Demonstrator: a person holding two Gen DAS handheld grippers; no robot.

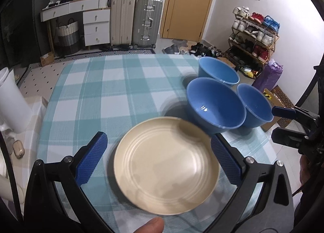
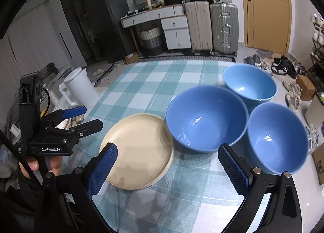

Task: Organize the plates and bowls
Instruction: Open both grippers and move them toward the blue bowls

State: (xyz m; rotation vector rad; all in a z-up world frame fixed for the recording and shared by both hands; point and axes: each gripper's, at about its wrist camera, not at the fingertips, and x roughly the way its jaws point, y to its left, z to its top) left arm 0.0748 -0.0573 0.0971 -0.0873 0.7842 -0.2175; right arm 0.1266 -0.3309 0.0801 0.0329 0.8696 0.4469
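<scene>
A cream plate [image 1: 166,166] lies near the front of the table with the teal checked cloth [image 1: 113,91]. In the right wrist view the cream plate [image 2: 137,152] looks like the top of a small stack. Three blue bowls stand upright in a cluster to its right: a large one [image 2: 206,119], one behind [image 2: 251,83] and one at the right [image 2: 277,137]. My left gripper [image 1: 160,158] hovers over the plate, open, its pads clear of the rim. My right gripper [image 2: 168,164] is open above the cloth [image 2: 162,83] between plate and bowls, empty. Each gripper shows in the other's view: left gripper [image 2: 91,117], right gripper [image 1: 277,122].
A white lidded bin [image 2: 81,87] stands on the floor left of the table. Suitcases [image 1: 135,22], a white drawer desk [image 1: 95,24] and a door fill the far wall. A shoe rack [image 1: 253,36] and a cardboard box [image 1: 277,107] sit to the right. A thumb [image 1: 149,226] shows below.
</scene>
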